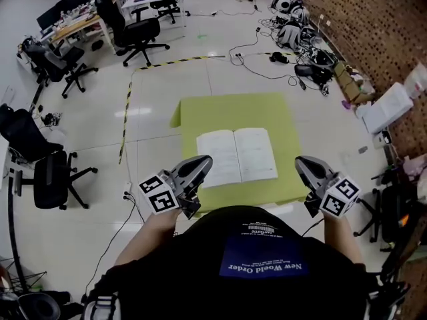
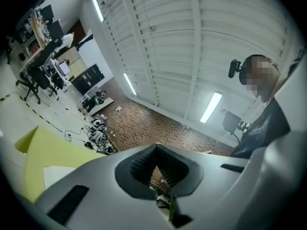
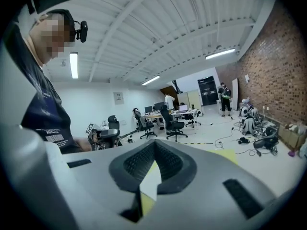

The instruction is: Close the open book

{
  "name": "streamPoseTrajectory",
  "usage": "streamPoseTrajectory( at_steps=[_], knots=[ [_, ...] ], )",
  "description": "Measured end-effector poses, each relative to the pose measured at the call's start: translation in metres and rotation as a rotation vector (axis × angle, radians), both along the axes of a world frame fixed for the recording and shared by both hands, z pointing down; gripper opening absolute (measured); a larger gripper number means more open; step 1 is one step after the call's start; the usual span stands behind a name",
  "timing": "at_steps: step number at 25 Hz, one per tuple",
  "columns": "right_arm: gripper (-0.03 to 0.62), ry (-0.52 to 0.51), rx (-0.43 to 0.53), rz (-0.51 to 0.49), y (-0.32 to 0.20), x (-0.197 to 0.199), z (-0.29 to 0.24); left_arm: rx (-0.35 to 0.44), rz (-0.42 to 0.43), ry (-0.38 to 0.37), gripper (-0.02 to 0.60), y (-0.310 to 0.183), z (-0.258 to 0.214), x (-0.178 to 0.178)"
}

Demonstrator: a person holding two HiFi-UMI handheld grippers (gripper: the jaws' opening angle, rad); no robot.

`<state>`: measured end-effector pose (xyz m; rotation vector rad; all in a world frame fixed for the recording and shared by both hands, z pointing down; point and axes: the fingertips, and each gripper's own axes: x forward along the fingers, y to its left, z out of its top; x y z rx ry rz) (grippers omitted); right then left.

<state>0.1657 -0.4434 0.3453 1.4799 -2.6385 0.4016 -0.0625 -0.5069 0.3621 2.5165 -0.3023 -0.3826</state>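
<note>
On green table [image 1: 227, 115], open book [image 1: 237, 153] lying flat, left tool [image 1: 203, 163], right tool [image 1: 302, 163], both clenched empty beside it

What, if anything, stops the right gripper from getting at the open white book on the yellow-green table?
Probably nothing, so yes. The right gripper hangs just off the right edge of the open white book, jaws together and empty, with only bare yellow-green table between them.
</note>
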Motion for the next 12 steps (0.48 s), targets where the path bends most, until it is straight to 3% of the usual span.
streamPoseTrajectory(
  at_steps=[6,12],
  knots=[
    [-0.015,-0.008,0.003,-0.088,-0.045,0.010,0.002,-0.063,-0.065,-0.045,0.005,-0.016,0.028,0.014],
    [-0.015,0.036,0.035,-0.281,-0.084,0.033,0.016,-0.121,-0.218,-0.063,0.005,-0.022,0.050,0.047]
  ],
)
